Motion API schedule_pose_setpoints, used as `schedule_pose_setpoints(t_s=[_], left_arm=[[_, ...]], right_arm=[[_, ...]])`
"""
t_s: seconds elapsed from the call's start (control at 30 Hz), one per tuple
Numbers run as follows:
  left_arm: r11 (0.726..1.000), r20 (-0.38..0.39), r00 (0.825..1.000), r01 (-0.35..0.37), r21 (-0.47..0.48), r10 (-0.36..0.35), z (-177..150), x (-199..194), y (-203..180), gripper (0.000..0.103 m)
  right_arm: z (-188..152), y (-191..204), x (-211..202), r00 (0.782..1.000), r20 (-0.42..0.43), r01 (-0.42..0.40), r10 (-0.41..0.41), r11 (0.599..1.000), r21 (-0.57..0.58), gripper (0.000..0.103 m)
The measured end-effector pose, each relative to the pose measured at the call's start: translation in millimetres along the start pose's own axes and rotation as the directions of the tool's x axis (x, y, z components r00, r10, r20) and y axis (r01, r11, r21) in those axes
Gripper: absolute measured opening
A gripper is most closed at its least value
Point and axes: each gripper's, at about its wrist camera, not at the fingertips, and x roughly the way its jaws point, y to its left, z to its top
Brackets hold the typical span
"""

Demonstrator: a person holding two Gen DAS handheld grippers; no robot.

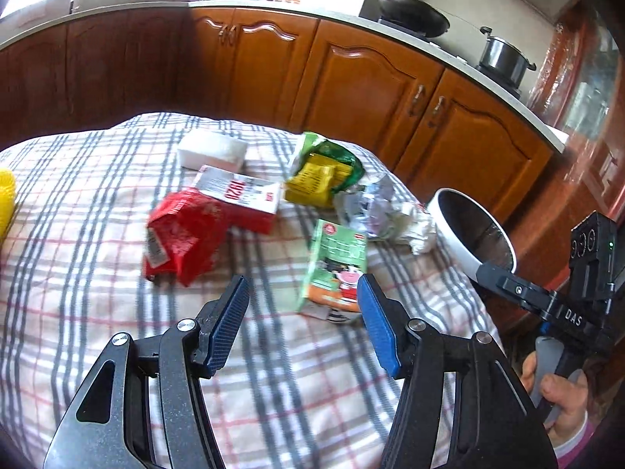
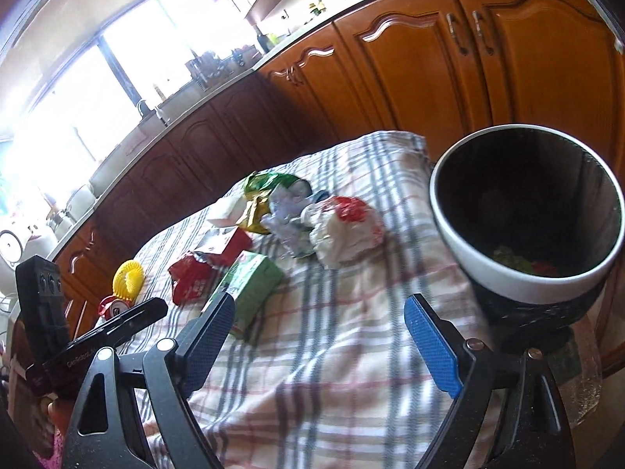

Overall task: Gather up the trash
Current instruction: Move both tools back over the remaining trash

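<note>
Both tongs, the left tongs [image 1: 304, 285] and the right tongs [image 2: 318, 308], gape empty above the checked cloth [image 1: 97, 211], angled down; the green carton [image 1: 336, 265] lies just ahead, the bin [image 2: 504, 273] at right.

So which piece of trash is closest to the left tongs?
The green carton with the cartoon picture, lying right by the left tongs; the red wrapper and yellow-green bag sit farther back.
</note>
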Motion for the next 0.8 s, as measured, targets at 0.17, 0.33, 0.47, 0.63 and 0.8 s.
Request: schedule_pose_setpoints(t_s=[0.17,0.33,0.47,0.63,0.8], left_arm=[[0.999,0.009,0.999,-0.032,-0.025,0.032,3,-3,24,0.058],[0.997,0.002,0.998,-0.07,-0.038,0.07,10,-1,50,0.058],[0.996,-0.028,0.996,-0.082,-0.037,0.081,20,10,69,0.062],[0.995,-0.054,0.995,-0.084,-0.059,0.081,28,31,88,0.063],[0.994,-0.088,0.996,-0.027,-0.109,0.017,34,52,102,0.063]], right_arm=[[-4,23,17,0.999,-0.036,-0.019,0.018,1.0,-0.018,0.09],[-8,49,40,0.996,-0.08,-0.042,0.038,0.998,-0.05,0.09],[-8,66,61,0.991,-0.122,-0.059,0.052,0.997,-0.054,0.09],[-6,79,89,0.985,-0.16,-0.069,0.061,0.997,-0.044,0.09],[-2,81,111,0.981,-0.19,-0.052,0.045,0.998,-0.031,0.089]])
